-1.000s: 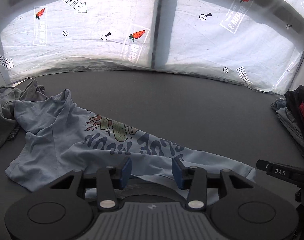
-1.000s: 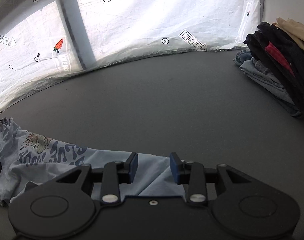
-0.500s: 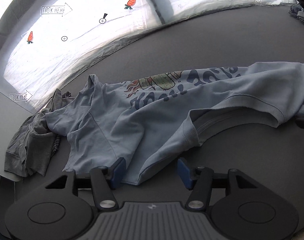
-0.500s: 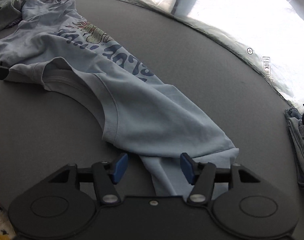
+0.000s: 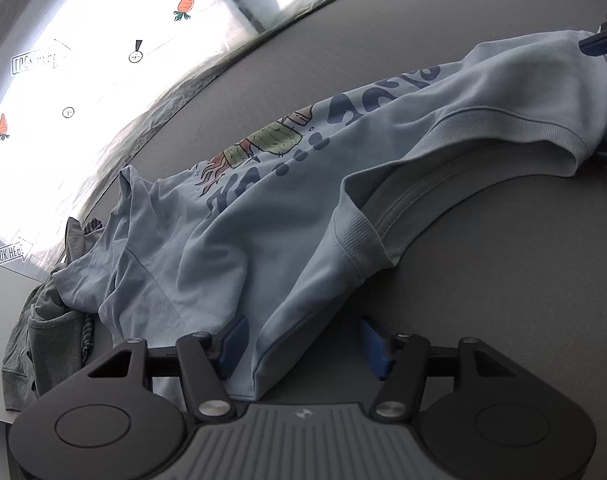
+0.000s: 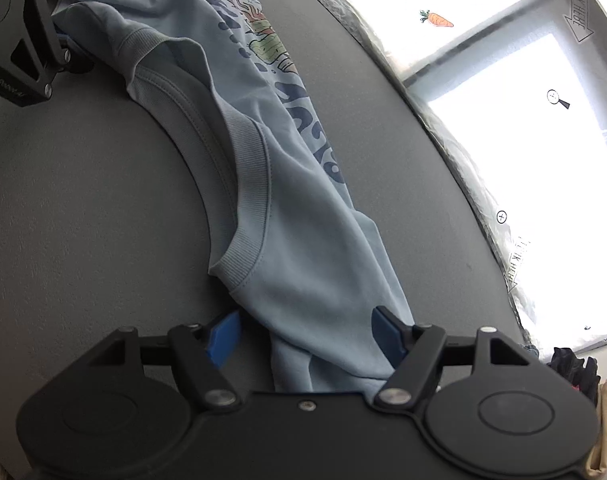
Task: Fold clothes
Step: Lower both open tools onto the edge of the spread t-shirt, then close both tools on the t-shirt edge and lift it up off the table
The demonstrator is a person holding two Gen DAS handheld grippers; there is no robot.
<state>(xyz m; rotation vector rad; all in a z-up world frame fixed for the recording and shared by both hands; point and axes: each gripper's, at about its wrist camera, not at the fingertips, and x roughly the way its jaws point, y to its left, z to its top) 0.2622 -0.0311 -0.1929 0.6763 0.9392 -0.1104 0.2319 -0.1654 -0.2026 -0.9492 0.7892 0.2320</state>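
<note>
A light blue T-shirt [image 5: 303, 208] with a printed graphic lies stretched along the dark grey table, its ribbed collar [image 5: 359, 240] facing the near edge. My left gripper [image 5: 299, 344] is open, with the shirt's left shoulder and sleeve lying between its blue pads. My right gripper [image 6: 307, 334] is open, with the shirt's [image 6: 303, 240] other shoulder between its pads. Each gripper shows in the other's view: the right gripper [image 5: 601, 42] at the far right, the left gripper [image 6: 27, 32] at the top left.
A crumpled grey garment [image 5: 43, 320] lies at the table's left end beside the shirt. A stack of dark folded clothes [image 6: 575, 364] sits at the right end. A white sheet with carrot stickers [image 5: 103, 60] hangs behind the table [image 5: 503, 280].
Both grippers have swung apart to opposite ends of the shirt's collar side and turned to face each other. Both have opened wider. The shirt is now stretched out between them.
</note>
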